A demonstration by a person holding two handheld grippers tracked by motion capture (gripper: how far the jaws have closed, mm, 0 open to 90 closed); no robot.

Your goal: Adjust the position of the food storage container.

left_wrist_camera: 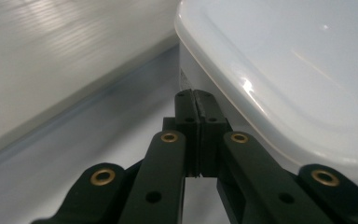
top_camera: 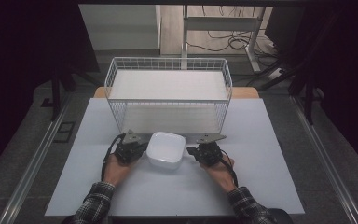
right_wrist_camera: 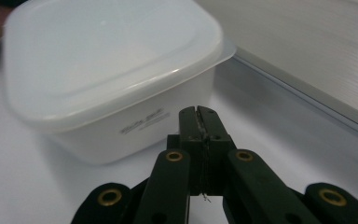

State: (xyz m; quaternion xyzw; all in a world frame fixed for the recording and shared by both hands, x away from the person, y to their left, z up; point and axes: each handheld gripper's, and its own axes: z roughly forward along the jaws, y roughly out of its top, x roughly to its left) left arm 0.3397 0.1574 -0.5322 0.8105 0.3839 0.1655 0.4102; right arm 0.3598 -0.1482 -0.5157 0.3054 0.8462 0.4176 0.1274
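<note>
2 hand-held grippers, left and right, jaws pressed together, flank the lidded white square plastic container equally close.

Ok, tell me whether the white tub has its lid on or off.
On. The lid sits flat across the tub, its rim overhanging the walls on both visible sides.

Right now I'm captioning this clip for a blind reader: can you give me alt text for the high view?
A white lidded plastic container sits on a pale table between a person's two hand-held grippers, the left gripper and the right gripper, both shut and close to its sides. Behind it stands a white wire basket.
</note>
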